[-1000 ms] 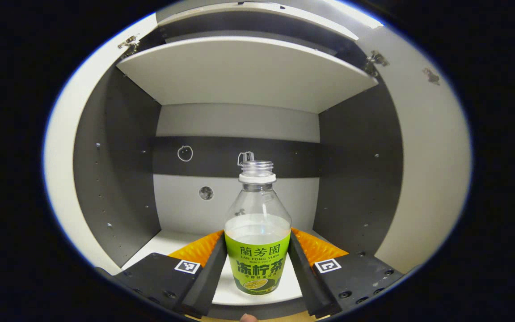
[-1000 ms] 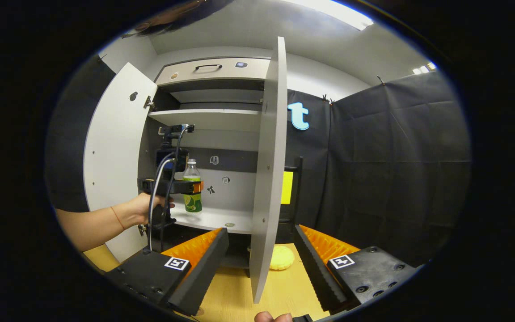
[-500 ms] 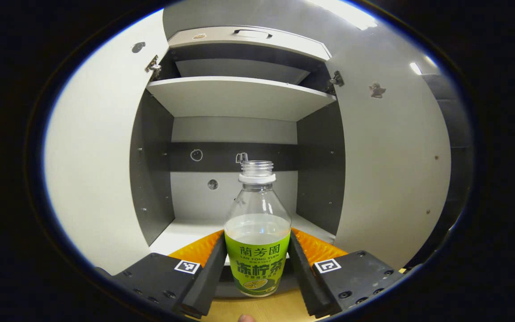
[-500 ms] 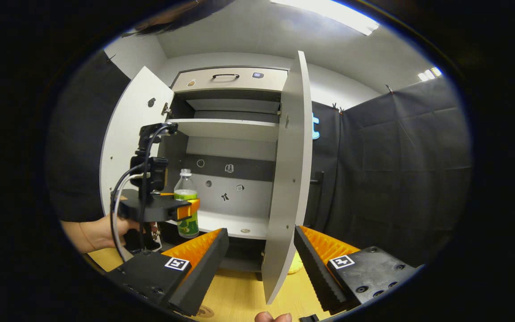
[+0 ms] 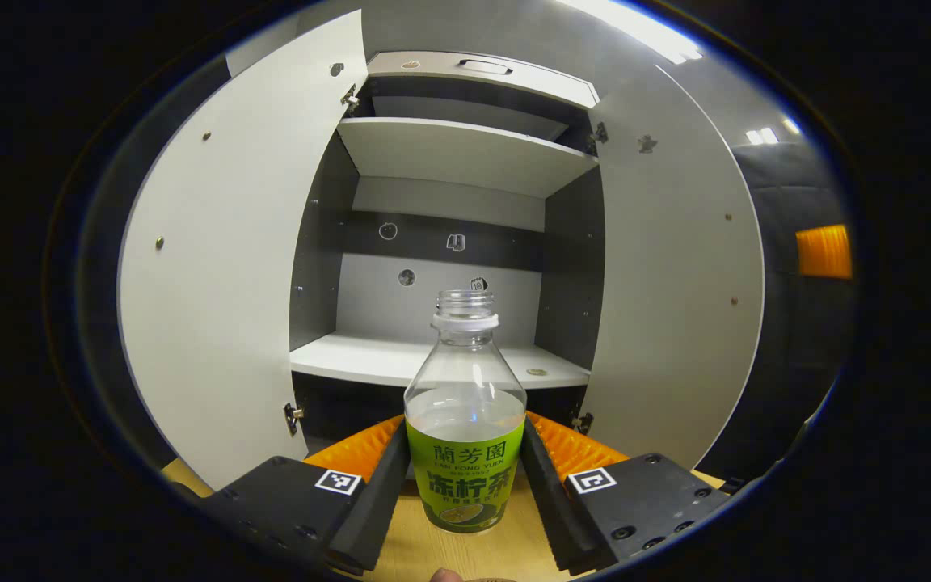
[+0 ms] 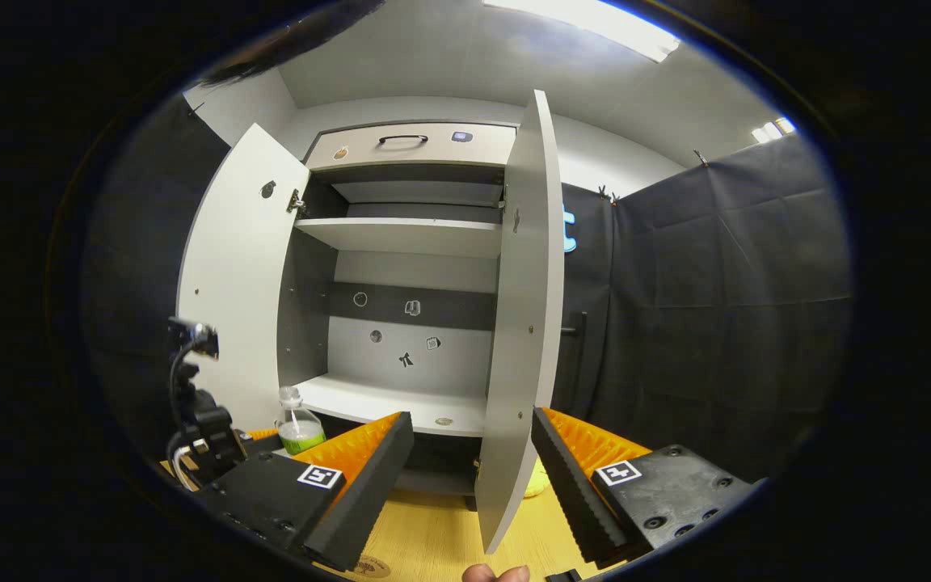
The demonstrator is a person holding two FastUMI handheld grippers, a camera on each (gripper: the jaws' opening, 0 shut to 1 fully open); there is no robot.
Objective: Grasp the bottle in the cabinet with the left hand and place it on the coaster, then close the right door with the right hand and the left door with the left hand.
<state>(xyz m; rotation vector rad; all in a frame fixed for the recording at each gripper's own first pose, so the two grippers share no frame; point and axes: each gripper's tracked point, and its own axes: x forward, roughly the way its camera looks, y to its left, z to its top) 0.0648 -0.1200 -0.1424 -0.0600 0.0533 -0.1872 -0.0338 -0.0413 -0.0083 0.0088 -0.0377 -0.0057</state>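
bottle (image 5: 465, 436): capless, green label, part-full | left tool (image 5: 464, 485): clamps it | right tool (image 6: 472, 477): released

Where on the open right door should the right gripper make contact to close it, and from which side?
Best on the right door's free vertical edge, low down, where it stands almost edge-on between the open fingers of the right gripper. Come from the outer face, on the booth-wall side, and push toward the cabinet. The hinges sit at the cabinet side, so the free edge likely swings easiest.

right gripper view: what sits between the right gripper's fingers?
The open right door's lower edge shows in the gap of the right gripper, untouched by either finger, over bare wooden tabletop.
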